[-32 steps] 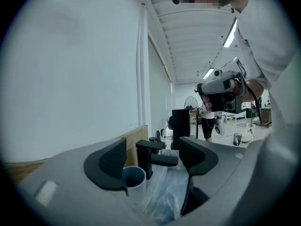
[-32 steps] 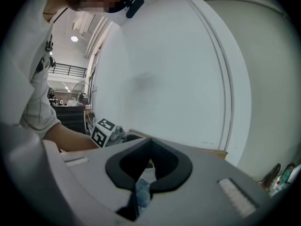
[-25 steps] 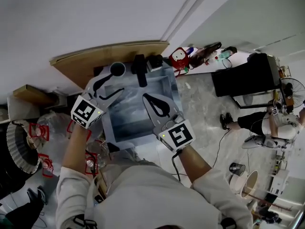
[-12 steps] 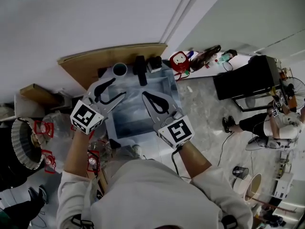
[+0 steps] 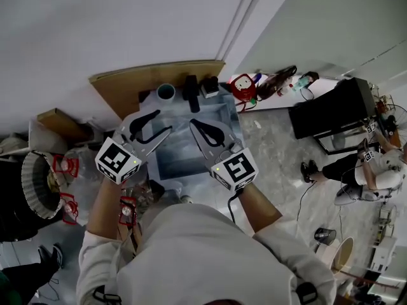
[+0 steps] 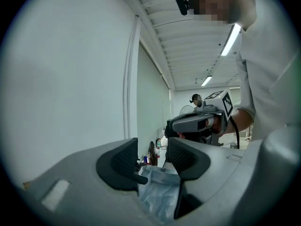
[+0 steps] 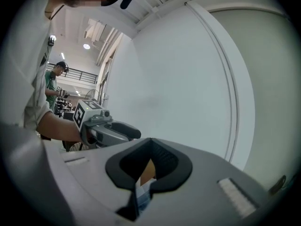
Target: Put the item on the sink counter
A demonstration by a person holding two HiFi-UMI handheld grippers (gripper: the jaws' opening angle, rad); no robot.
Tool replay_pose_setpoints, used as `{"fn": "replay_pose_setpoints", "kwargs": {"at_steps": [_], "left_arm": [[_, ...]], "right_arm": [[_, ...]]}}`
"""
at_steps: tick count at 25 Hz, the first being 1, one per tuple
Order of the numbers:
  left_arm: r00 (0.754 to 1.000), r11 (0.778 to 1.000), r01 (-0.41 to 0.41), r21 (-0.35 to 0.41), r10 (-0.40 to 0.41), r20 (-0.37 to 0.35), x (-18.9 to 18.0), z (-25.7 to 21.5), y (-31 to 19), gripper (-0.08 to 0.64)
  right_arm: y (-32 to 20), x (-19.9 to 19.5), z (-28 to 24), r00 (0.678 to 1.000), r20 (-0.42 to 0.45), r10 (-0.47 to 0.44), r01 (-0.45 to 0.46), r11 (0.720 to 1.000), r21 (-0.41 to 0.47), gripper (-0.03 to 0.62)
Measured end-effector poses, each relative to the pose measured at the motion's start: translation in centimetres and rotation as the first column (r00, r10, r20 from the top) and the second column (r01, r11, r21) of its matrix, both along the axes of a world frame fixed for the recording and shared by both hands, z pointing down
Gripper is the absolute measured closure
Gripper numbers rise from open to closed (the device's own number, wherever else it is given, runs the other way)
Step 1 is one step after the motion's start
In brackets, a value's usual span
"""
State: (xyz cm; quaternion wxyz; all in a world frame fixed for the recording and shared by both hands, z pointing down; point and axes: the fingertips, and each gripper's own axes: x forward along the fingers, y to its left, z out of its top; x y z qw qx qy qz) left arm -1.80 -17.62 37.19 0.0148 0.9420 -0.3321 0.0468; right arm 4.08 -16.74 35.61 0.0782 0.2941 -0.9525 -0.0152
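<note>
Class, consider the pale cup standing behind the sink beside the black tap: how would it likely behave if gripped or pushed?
The cup looks small and open-topped, so it is probably light. Its round wall may slip or turn between jaws. Standing at the sink rim, a push could tip it into the basin.

Flat, cool indoor light fills my head view, with soft shadow pooled in the steel sink (image 5: 184,154) and the wall behind it washed pale. Both gripper views bend hard toward black round borders. Ceiling strip lights (image 6: 231,39) flare white, and the nearest surfaces are blurred.
</note>
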Motion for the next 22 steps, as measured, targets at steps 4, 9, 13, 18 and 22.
{"fn": "replay_pose_setpoints", "kwargs": {"at_steps": [4, 9, 13, 18, 22], "left_arm": [[1.000, 1.000, 0.010, 0.007, -0.010, -0.005, -0.4, -1.0, 1.0, 0.383], [1.000, 1.000, 0.020, 0.012, -0.020, -0.012, -0.8, -1.9, 1.8, 0.417], [1.000, 1.000, 0.016, 0.017, -0.016, -0.020, -0.6, -2.4, 2.3, 0.452], [0.999, 1.000, 0.013, 0.021, -0.012, -0.032, -0.3, -3.0, 2.7, 0.478], [0.999, 1.000, 0.015, 0.023, -0.014, -0.040, -0.4, -3.3, 2.8, 0.503]], "right_arm": [[0.6, -0.3, -0.3, 1.000, 0.004, -0.011, 0.011, 1.000, 0.006, 0.588], [1.2, -0.7, -0.7, 1.000, 0.004, -0.027, 0.027, 1.000, 0.013, 0.588], [1.4, -0.6, -0.8, 0.999, 0.004, -0.034, 0.034, 0.999, 0.012, 0.588], [1.4, -0.5, -0.7, 0.999, 0.003, -0.042, 0.042, 0.999, 0.010, 0.588], [1.4, -0.7, -0.7, 0.999, 0.004, -0.049, 0.049, 0.999, 0.008, 0.588]]}}
